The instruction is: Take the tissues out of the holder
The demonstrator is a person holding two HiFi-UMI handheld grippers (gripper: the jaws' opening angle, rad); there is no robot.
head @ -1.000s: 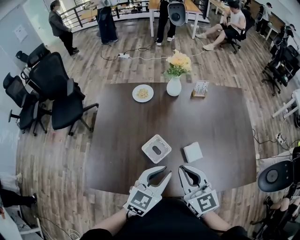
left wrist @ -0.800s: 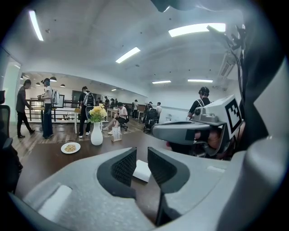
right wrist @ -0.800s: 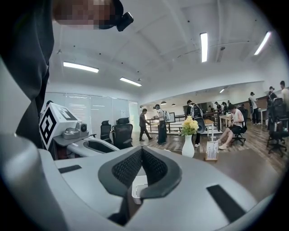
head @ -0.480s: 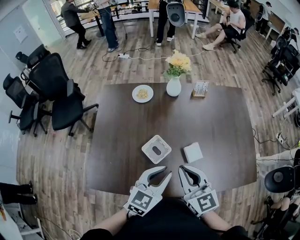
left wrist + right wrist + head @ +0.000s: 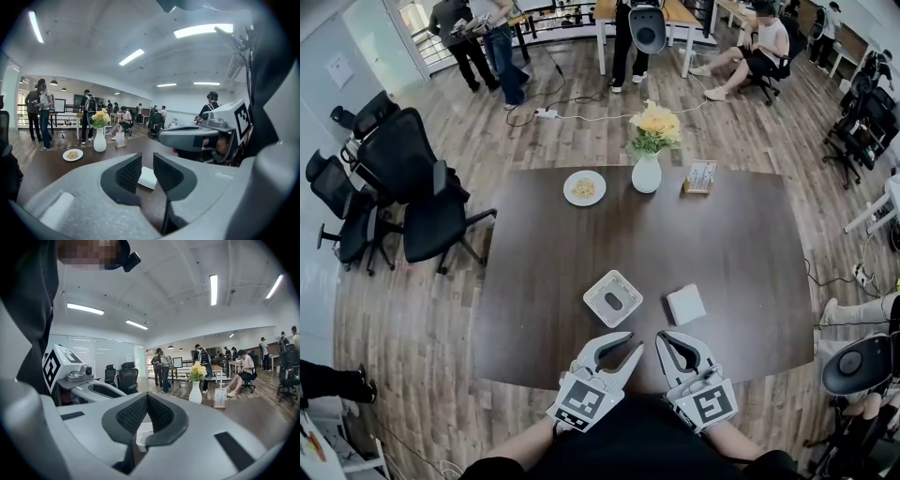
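Note:
The white square tissue holder with an oval slot on top sits on the dark table, close to the near edge. To its right lies a flat white stack of tissues. My left gripper hovers just short of the holder, open with a narrow gap and nothing in it; the tissues show through that gap. My right gripper sits beside it, shut and empty, just short of the tissue stack. Its closed tips point over the holder.
At the table's far side stand a plate of food, a white vase of yellow flowers and a small card stand. Black office chairs crowd the left. People stand and sit beyond the table.
Both grippers hold still. Only the people in the background at the far left have walked to the right.

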